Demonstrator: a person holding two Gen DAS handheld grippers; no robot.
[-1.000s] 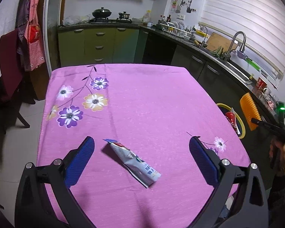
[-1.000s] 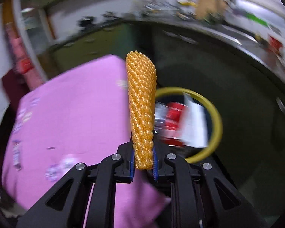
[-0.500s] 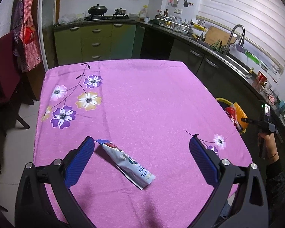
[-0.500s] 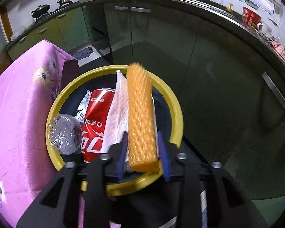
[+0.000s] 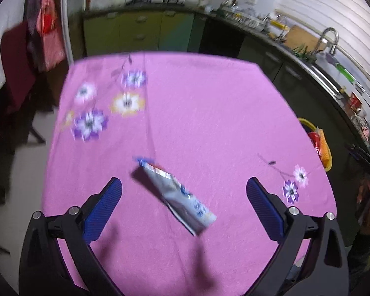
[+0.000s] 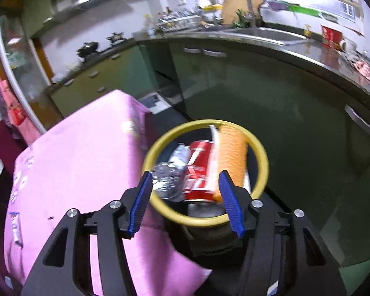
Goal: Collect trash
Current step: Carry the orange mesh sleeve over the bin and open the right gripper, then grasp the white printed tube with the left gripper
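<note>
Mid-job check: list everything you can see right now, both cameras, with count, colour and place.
wrapper: 1, white and blue, flat on the tablecloth between the left jaws, untouched
tablecloth: 1, pink with flower prints, covering the table
trash bin: 1, yellow rim, on the floor beside the table
foam net sleeve: 1, orange, in the bin
can: 1, red, in the bin
clear plastic piece: 1, transparent, in the bin, left of the can
kitchen counter: 1, dark, with sink, behind the bin
left gripper: 1, black with blue pads, open over the wrapper
right gripper: 1, black with blue pads, jaws just opened, nothing between them, above the bin
</note>
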